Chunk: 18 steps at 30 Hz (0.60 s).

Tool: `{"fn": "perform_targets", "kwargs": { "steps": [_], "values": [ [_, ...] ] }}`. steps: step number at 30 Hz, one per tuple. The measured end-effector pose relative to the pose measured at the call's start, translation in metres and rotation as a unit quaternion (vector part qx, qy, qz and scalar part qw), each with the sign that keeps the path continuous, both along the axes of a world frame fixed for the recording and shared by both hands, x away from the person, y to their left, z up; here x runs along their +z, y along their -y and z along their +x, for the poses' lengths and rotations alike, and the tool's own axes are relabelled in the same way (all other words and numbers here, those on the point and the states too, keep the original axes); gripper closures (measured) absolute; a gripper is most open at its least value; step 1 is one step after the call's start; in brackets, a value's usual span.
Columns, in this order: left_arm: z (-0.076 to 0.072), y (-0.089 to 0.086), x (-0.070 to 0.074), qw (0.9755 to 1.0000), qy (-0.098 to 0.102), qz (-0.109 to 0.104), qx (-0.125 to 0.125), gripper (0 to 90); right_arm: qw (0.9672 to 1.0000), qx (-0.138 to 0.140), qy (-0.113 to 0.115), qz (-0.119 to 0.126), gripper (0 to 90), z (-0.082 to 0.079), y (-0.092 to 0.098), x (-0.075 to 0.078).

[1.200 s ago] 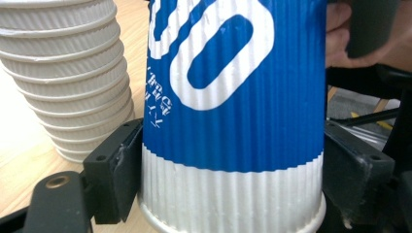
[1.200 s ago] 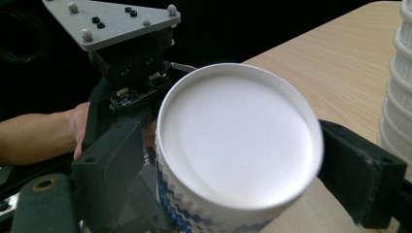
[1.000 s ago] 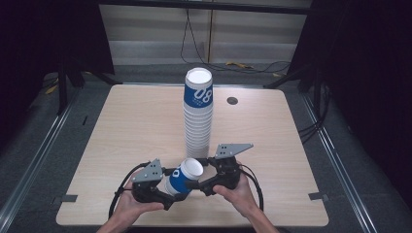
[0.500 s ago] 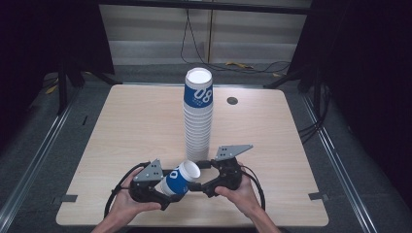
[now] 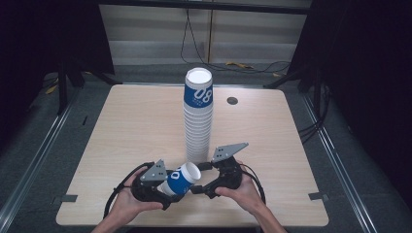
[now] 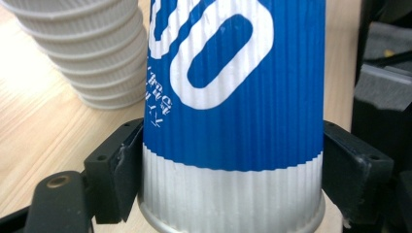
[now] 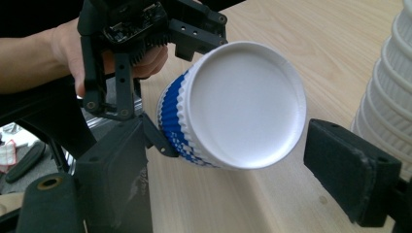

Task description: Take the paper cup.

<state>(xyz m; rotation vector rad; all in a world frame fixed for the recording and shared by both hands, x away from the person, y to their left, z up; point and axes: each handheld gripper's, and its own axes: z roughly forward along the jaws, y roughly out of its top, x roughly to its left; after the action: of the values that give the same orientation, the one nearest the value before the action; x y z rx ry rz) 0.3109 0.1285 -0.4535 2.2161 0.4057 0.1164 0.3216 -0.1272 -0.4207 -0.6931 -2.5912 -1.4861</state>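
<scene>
Cup [image 5: 182, 178], ribbed blue-and-white paper, lies tilted in left hand-held gripper [image 5: 163, 187].

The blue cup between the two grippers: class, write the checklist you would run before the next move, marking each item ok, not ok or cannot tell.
1. Left gripper clamps the blue cup near one end, pads on both sides: ok.
2. Right gripper jaws stand wide at the cup's flat white end, pads apart from it: ok.
3. Cup walls undented: ok as far as visible.
4. Cup stack upright on the table: ok.
5. Clearance between right gripper and stack: cannot tell.
</scene>
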Motion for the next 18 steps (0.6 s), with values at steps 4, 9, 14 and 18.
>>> {"fn": "perform_targets", "kwargs": {
  "steps": [4, 9, 14, 18],
  "values": [
    [0.0009, 0.0000, 0.0007, 0.9999, 0.002, 0.015, -0.006, 19.1, 1.0000, 0.003, 0.001, -0.009, 15.4, 0.0013, -0.0003, -0.0001],
    [0.0004, 0.0019, 0.0029, 0.9996, 0.002, 0.023, -0.014, 19.1, 0.9994, 0.013, 0.002, -0.033, 15.4, 0.0025, -0.0028, 0.0002],
    [-0.0010, 0.0043, 0.0015, 0.9992, 0.006, 0.032, -0.021, 19.2, 0.9983, 0.027, 0.001, -0.053, 15.3, 0.0051, -0.0060, 0.0021],
    [-0.0021, 0.0065, 0.0014, 0.9984, 0.012, 0.045, -0.031, 19.2, 0.9963, 0.042, -0.002, -0.075, 14.9, 0.0071, -0.0095, 0.0012]
  ]
}}
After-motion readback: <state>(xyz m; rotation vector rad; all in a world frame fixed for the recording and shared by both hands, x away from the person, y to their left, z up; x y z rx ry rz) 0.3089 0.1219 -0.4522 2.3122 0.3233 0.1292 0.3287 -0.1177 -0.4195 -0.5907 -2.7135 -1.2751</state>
